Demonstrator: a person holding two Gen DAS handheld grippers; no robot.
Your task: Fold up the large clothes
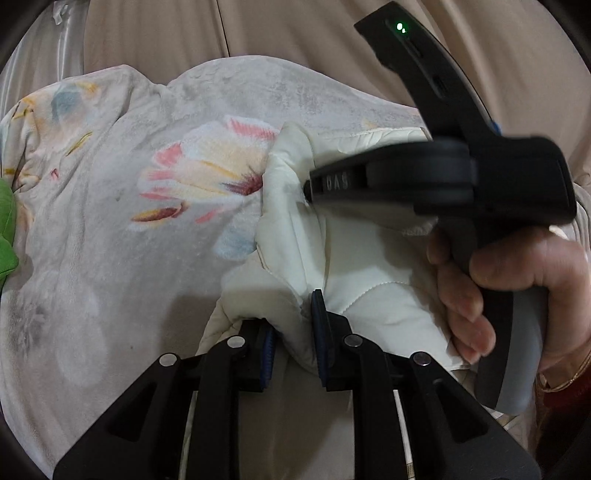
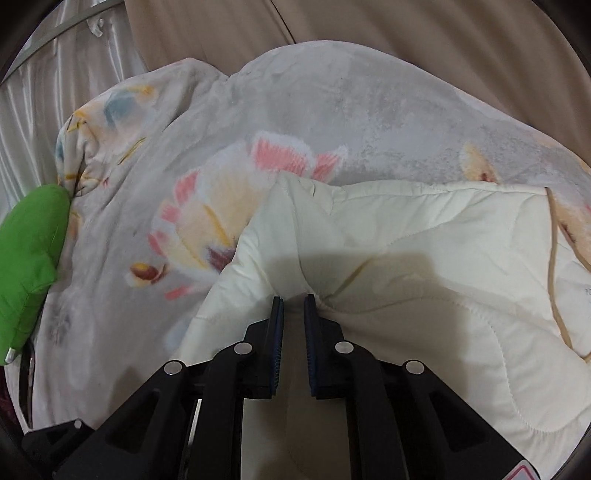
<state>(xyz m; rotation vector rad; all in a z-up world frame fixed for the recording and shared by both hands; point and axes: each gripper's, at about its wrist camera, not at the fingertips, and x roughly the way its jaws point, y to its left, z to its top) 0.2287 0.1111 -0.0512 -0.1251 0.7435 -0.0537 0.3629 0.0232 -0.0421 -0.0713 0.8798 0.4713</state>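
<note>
A: Item one?
B: Cream quilted padded garment (image 2: pixel 424 258), stitched in wavy lines — lying bunched on a grey plush blanket with pink and yellow flower print (image 2: pixel 314 110), toward its near right side.

A: Left gripper (image 1: pixel 291 325)?
B: Black, blue-padded fingers (image 1: pixel 317 314) clenched on a fold of the cream garment; fabric bulges up between them.

A: Right gripper (image 2: pixel 293 310)?
B: Fingers nearly closed, pinching a ridge of the same garment at its near edge. In the left view its black body (image 1: pixel 461 177) shows, held by a bare hand (image 1: pixel 517 288).

A: Other entries?
B: Bright green fabric item (image 2: pixel 29 258) at the blanket's left edge — beige drapery (image 2: pixel 406 33) behind.
</note>
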